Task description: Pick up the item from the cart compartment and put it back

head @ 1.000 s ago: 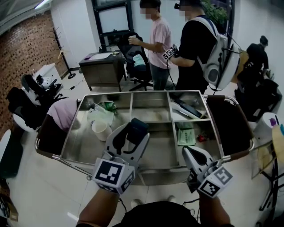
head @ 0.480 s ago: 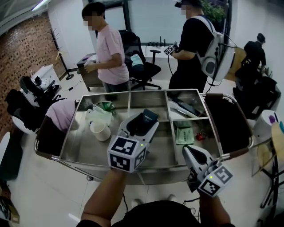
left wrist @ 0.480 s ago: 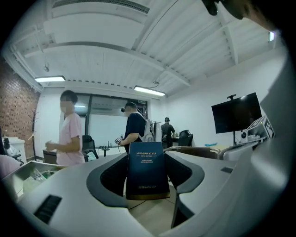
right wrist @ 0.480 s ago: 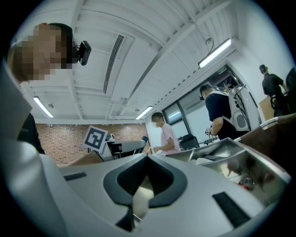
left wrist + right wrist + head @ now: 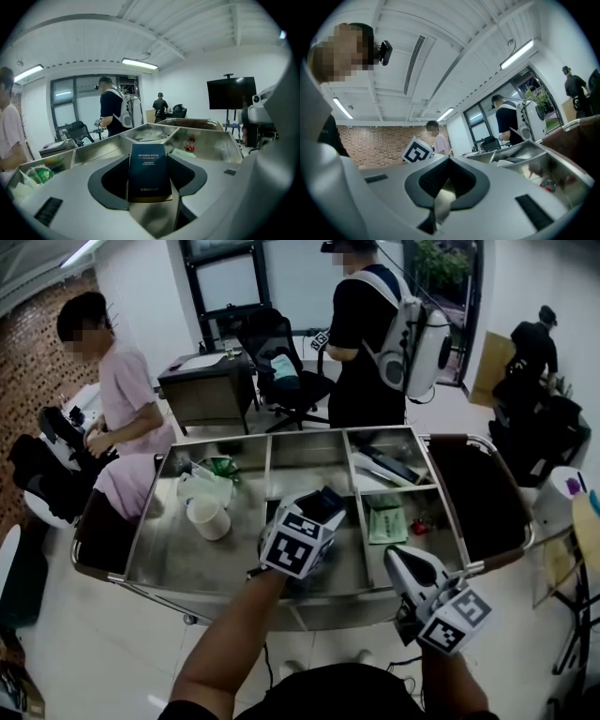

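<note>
A dark blue box (image 5: 149, 171) with gold print stands upright between the jaws of my left gripper (image 5: 150, 182), which is shut on it. In the head view the left gripper (image 5: 322, 510) points down and away over the middle front compartment of the steel cart (image 5: 309, 598), with the box (image 5: 330, 498) at its tip. Whether the box touches the cart floor is hidden. My right gripper (image 5: 405, 565) hangs at the cart's near right rim, and its jaws (image 5: 439, 206) are shut with nothing in them.
The left compartment holds a white cup (image 5: 208, 517), a clear bag (image 5: 202, 486) and a green packet (image 5: 221, 468). On the right lie a green card (image 5: 387, 524), a small red item (image 5: 420, 525) and flat dark things (image 5: 389, 465). A person in pink (image 5: 122, 399) is at the left, another person with a backpack (image 5: 366, 324) beyond the cart.
My left gripper has gone forward and down with the blue box, tipping toward the middle compartment. The person in pink has walked to the left. The right gripper has stayed still.
</note>
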Demonstrator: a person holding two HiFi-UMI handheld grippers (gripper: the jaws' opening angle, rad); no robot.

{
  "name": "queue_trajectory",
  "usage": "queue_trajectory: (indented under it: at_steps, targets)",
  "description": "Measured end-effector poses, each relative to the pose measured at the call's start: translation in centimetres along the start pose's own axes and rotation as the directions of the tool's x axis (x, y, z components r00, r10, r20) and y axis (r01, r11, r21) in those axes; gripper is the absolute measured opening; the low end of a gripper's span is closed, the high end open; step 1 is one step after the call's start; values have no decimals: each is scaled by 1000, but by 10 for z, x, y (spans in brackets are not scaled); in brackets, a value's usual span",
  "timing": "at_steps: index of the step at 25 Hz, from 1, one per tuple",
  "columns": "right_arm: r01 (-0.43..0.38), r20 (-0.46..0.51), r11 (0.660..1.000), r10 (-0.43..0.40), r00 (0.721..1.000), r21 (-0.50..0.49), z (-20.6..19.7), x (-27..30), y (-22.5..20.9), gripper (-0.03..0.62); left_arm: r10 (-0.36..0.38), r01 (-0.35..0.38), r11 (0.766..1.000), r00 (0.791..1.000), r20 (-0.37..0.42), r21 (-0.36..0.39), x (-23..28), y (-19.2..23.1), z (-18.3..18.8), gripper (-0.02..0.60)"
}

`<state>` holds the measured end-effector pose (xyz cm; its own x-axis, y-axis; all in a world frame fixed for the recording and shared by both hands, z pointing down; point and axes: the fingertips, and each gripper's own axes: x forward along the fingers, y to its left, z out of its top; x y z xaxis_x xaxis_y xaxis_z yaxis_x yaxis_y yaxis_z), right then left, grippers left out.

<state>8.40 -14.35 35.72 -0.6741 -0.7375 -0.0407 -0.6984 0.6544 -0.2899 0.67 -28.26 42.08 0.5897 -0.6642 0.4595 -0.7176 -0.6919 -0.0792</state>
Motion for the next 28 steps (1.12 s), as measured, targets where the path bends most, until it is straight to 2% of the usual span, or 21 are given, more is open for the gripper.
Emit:
queue_trajectory:
  at_steps: [7,12,13,14,16,28]
  targets:
    - [-1,1,1000,1,1000,5,0,1,0,14,2,1,999,996,-94,34,18,2,-23,247]
    - [-3,0,1000,3,1000,7,-1,2,0,14,-44,54,997,982,-186,50,30,-5,-42,252]
    - [-4,0,1000,4,1000,8,-1,2,0,14,-57,68,997,977,-206,47,33,-7,-47,258]
    - [-4,1,1000,4,1000,8,-1,2,0,14,-66,78,996,972,-227,44,35,-9,-52,300]
    - [-4,1,1000,4,1000,9,-1,2,0,14,-71,83,996,964,-255,38,37,-9,-60,313]
    - [-6,2,1000,6,1000,10,-1,4,-1,14,-92,96,995,960,-264,4,37,-6,-65,311]
